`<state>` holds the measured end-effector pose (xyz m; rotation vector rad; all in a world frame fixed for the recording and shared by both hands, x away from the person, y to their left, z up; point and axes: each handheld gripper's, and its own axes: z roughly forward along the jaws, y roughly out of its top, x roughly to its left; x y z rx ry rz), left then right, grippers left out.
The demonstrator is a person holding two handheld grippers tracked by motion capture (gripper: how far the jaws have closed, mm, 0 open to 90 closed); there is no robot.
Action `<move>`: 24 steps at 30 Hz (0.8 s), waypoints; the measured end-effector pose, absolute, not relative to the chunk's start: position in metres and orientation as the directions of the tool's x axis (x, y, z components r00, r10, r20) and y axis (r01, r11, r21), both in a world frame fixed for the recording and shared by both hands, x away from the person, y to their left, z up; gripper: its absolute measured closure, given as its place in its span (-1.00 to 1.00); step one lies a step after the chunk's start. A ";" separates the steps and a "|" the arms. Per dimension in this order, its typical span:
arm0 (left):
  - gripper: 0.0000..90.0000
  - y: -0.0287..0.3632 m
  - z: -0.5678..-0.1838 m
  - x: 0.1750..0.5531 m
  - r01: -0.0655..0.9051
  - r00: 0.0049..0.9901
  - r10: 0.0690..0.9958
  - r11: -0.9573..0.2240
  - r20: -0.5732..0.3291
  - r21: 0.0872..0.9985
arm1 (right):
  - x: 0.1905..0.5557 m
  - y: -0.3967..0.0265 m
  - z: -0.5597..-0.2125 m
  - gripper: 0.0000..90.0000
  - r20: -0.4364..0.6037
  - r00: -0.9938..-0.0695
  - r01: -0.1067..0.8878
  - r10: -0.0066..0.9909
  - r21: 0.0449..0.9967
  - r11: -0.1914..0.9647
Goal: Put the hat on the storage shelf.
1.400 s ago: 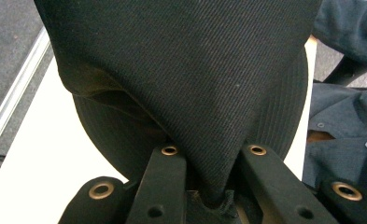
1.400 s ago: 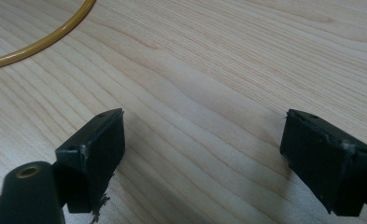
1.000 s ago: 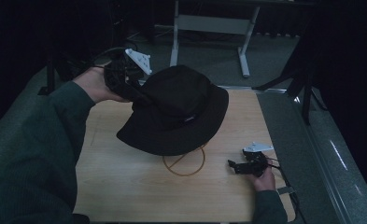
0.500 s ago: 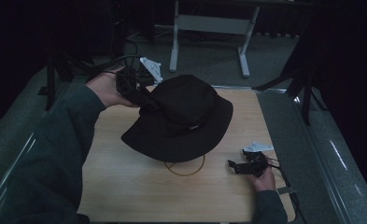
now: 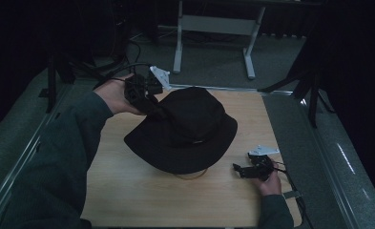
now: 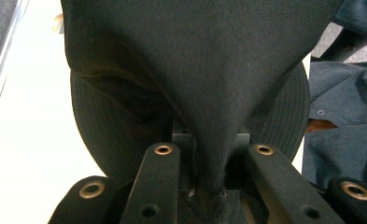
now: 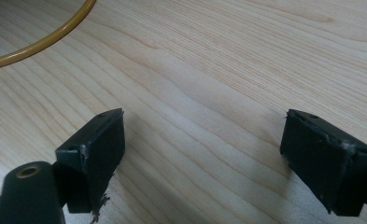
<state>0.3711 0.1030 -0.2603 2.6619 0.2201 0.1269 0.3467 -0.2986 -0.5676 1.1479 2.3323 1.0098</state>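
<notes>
A black bucket hat (image 5: 185,129) hangs tilted over the middle of the wooden table (image 5: 128,191). My left gripper (image 5: 152,106) is shut on its brim at the back left. In the left gripper view the hat (image 6: 195,70) drapes from the left gripper (image 6: 211,186), its cloth pinched between the jaws. A thin yellow ring (image 5: 192,175) lies on the table, mostly hidden under the hat's near edge. My right gripper (image 5: 237,169) rests on the table at the front right, open. The right gripper view has the right gripper (image 7: 202,149) wide apart over bare wood, with the yellow ring (image 7: 41,39) ahead.
A white metal frame (image 5: 213,24) stands on the grey floor behind the table. A dark stand (image 5: 314,81) rises at the right. A metal rail (image 5: 23,152) runs along the left. The person's dark shirt (image 6: 344,116) lies behind the hat in the left gripper view.
My left gripper has carried the hat a little to the right and toward me, so the hat now covers more of the yellow ring. The right gripper has not moved.
</notes>
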 end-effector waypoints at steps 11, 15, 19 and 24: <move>0.48 0.108 -0.268 0.373 0.158 0.984 0.178 -0.869 -0.002 0.469 | 0.347 -0.299 -0.568 -0.69 0.000 -0.610 0.542 0.793 0.730 0.416; 0.32 0.111 -0.264 0.372 0.161 0.983 0.185 -0.861 0.003 0.483 | 0.347 -0.299 -0.568 -0.69 0.001 -0.609 0.542 0.793 0.730 0.416; 0.19 0.118 -0.259 0.372 0.176 0.977 0.211 -0.837 0.010 0.518 | 0.347 -0.298 -0.568 -0.69 0.001 -0.609 0.542 0.793 0.730 0.416; 0.04 0.127 -0.253 0.370 0.194 0.969 0.247 -0.809 0.021 0.555 | 0.347 -0.298 -0.568 -0.69 0.001 -0.609 0.542 0.793 0.730 0.416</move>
